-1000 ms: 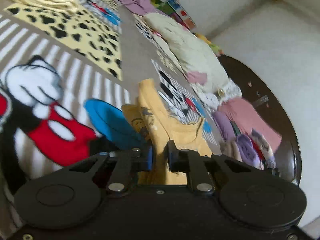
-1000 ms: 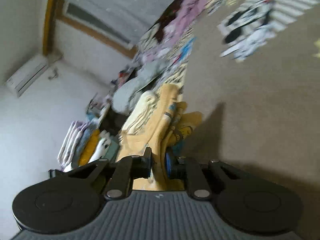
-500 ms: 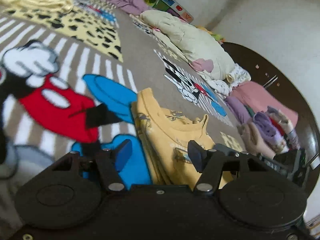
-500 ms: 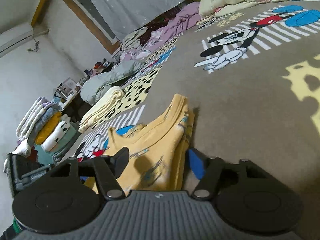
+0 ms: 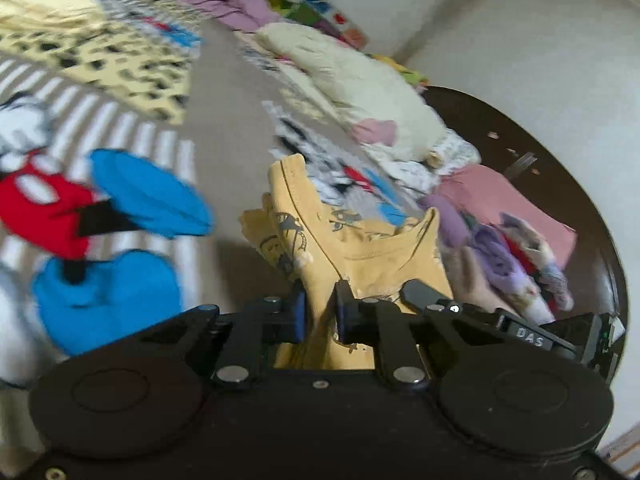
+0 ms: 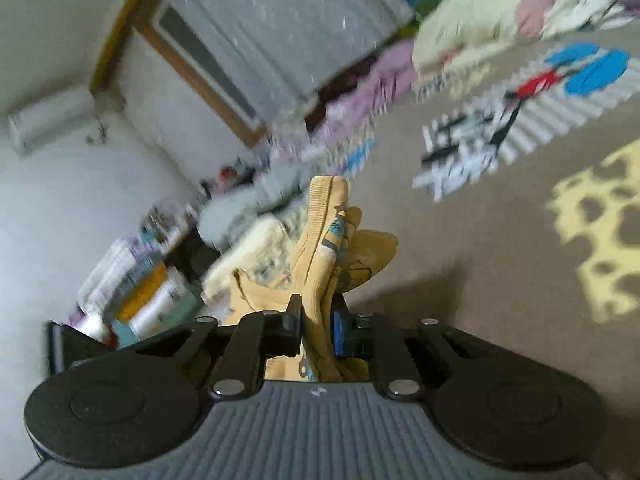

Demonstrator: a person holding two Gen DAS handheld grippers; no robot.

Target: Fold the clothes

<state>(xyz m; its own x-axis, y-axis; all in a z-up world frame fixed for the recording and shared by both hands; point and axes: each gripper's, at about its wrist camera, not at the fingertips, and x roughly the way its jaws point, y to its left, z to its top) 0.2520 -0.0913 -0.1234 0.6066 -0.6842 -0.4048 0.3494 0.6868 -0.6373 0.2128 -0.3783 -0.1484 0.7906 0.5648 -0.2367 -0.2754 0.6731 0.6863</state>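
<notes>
The left gripper (image 5: 320, 314) is clamped on the yellow shirt (image 5: 360, 248). The right gripper (image 6: 316, 322) pinches it too. A cartoon blanket (image 5: 120, 200) lies at 9 o'clock.

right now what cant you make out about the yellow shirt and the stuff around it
- Yellow shirt: its lower part, both views, hidden behind the left gripper and right gripper.
- Shirt print: both views, creased folds and motion blur.
- Folded stack: right wrist view, blurred; items can't be told apart.
- Clothes pile: left wrist view, blurred, its near edge hidden by the gripper body.
</notes>
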